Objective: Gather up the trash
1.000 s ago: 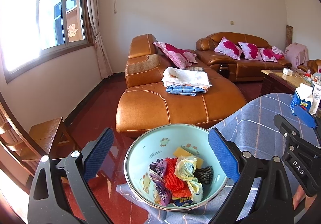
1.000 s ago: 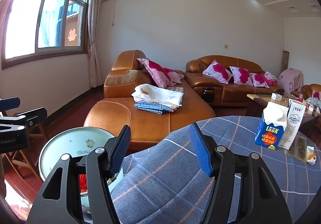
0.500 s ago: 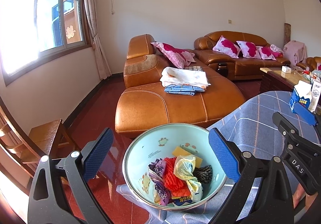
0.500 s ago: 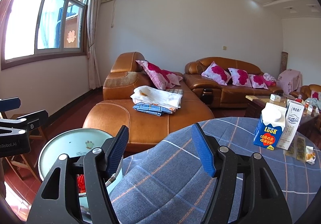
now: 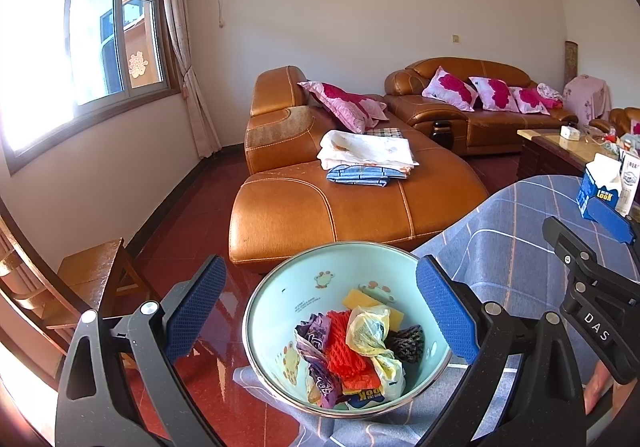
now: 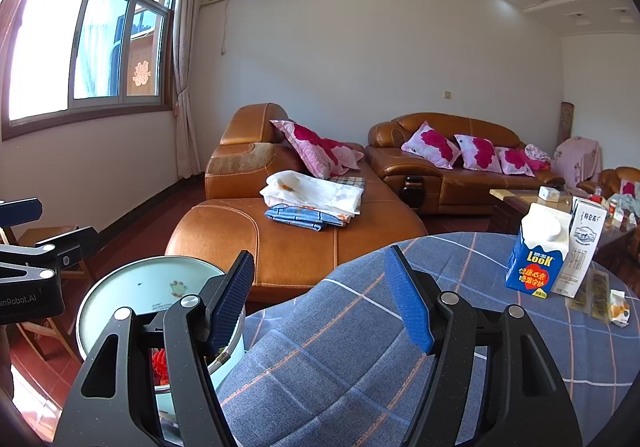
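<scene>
A pale green enamel basin (image 5: 280, 295) sits at the table's left edge and holds trash: a red net (image 5: 346, 351), a yellow bag (image 5: 370, 331), purple wrappers and a yellow sponge. My left gripper (image 5: 320, 307) is open and empty, hovering above the basin. The basin also shows in the right wrist view (image 6: 132, 287). My right gripper (image 6: 320, 295) is open and empty above the blue checked tablecloth (image 6: 340, 359). A blue LOOK carton (image 6: 536, 251), a white carton (image 6: 582, 243) and small wrappers (image 6: 618, 309) stand at the table's right.
A brown leather sofa (image 5: 360, 203) with folded cloths (image 5: 368, 155) lies beyond the table. A wooden stool (image 5: 92, 275) stands on the red floor at the left. A coffee table (image 5: 560, 147) is at the far right.
Both grippers have drifted slightly; the views shifted a little, with the right wrist view rising. Both stay open and empty. The basin and trash have not moved.
</scene>
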Motion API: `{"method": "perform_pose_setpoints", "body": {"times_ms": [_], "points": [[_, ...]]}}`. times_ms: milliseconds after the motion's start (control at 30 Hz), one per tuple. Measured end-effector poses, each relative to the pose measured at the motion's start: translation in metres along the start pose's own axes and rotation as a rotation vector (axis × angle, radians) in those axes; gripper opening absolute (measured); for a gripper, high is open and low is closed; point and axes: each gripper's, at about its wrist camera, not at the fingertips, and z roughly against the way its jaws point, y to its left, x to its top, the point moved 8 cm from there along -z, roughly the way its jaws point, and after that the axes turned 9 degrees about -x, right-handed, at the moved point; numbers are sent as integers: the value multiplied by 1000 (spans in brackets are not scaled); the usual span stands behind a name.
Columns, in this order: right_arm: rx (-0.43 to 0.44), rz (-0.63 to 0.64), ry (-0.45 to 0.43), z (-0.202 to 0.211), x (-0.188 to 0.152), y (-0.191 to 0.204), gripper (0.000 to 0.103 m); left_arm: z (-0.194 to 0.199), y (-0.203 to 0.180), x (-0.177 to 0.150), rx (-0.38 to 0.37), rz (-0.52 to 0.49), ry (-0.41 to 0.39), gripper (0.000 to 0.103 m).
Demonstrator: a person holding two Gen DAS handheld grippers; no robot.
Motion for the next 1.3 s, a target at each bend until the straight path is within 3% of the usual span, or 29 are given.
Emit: {"method": "perform_pose_setpoints", "body": {"times_ms": [767, 1067, 1300], "points": [[-10, -4, -4, 0, 0, -2, 77, -5, -11, -4, -33, -30, 31, 94], [-14, -6, -5, -1, 1, -5, 80, -6, -13, -6, -8, -47, 28, 97], [-13, -13, -15, 0, 2, -6, 80, -7, -15, -8, -44, -37, 51, 97]]}}
